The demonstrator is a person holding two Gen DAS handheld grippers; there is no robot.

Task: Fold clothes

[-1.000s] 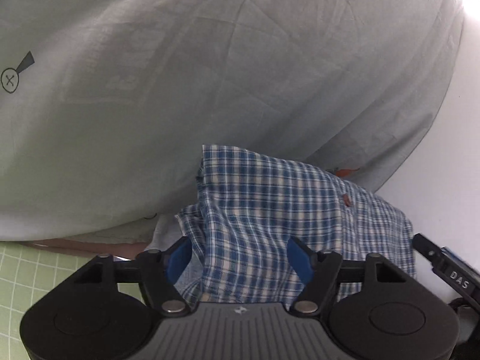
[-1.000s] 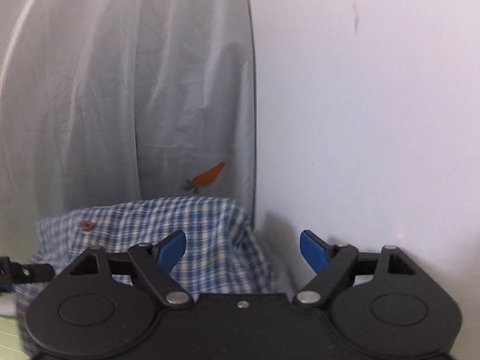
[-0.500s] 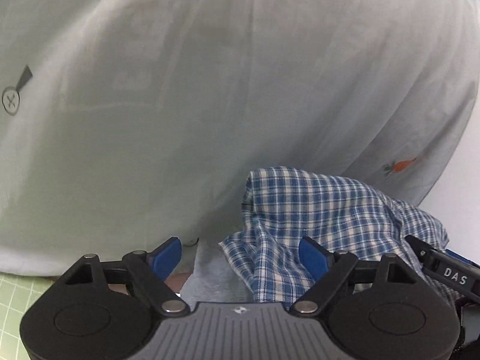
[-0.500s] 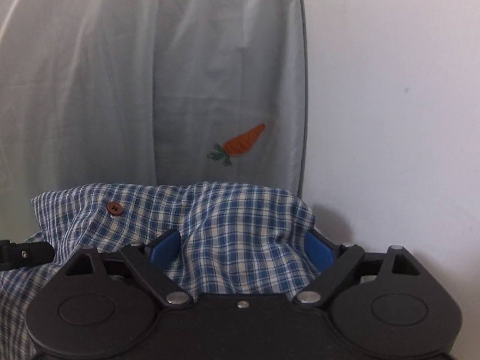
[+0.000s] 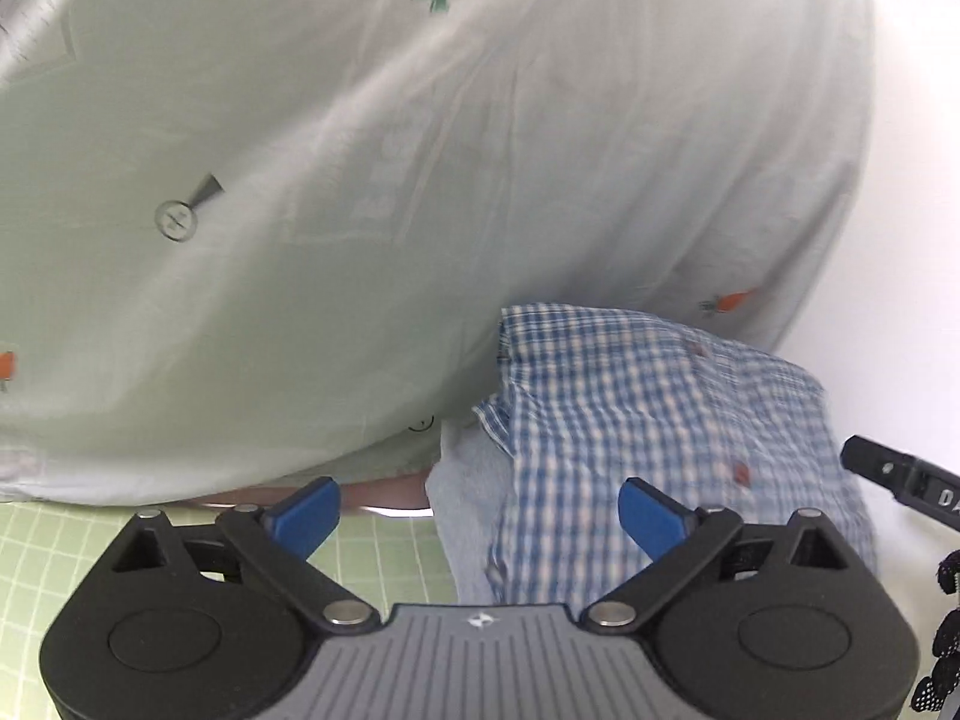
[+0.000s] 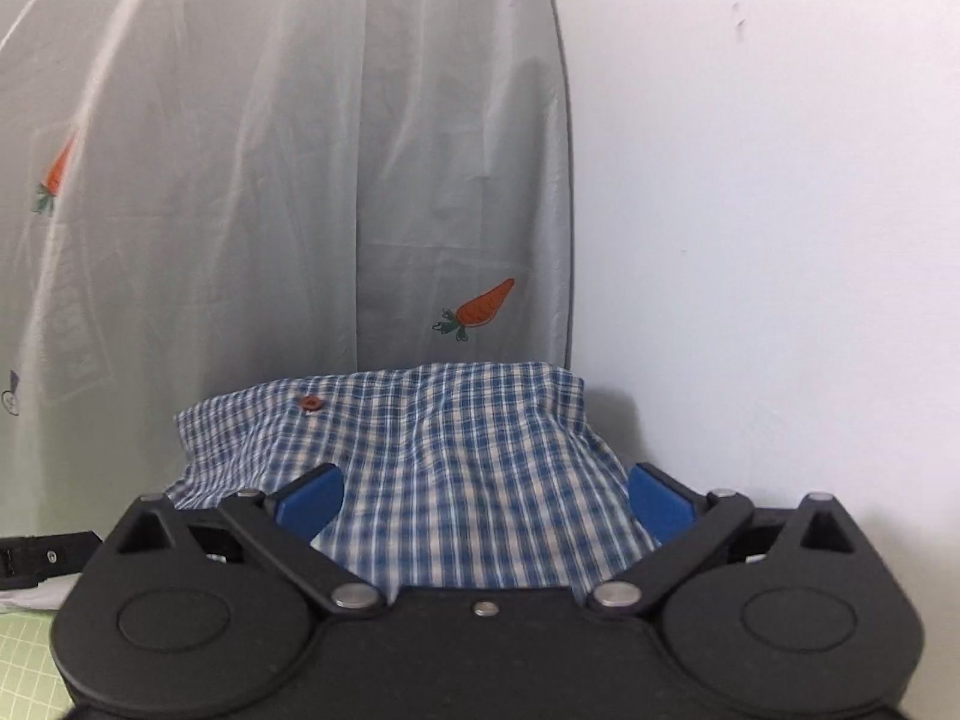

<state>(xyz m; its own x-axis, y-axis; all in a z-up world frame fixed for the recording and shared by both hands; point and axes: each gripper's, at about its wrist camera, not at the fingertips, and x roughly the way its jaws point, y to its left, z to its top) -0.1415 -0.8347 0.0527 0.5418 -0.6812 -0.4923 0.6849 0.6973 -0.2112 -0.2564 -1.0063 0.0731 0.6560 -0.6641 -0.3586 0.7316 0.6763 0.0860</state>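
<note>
A blue and white checked shirt (image 5: 660, 408) with small red buttons lies bunched in front of a hanging pale grey cloth. It also shows in the right wrist view (image 6: 432, 468), low in the middle. My left gripper (image 5: 480, 510) is open; the shirt's left edge lies between its blue fingertips, with nothing pinched. My right gripper (image 6: 486, 498) is open, its fingertips spread either side of the shirt's near part without closing on it.
A pale grey cloth (image 5: 360, 180) printed with carrots hangs behind, also in the right wrist view (image 6: 270, 180). A white wall (image 6: 750, 210) is to the right. A green grid mat (image 5: 72, 546) lies at the lower left. The other gripper's black tip (image 5: 900, 474) is at the right.
My left gripper opened wider and shifted left, off the shirt it was around. My right gripper moved left over the shirt, which now lies between its open fingers.
</note>
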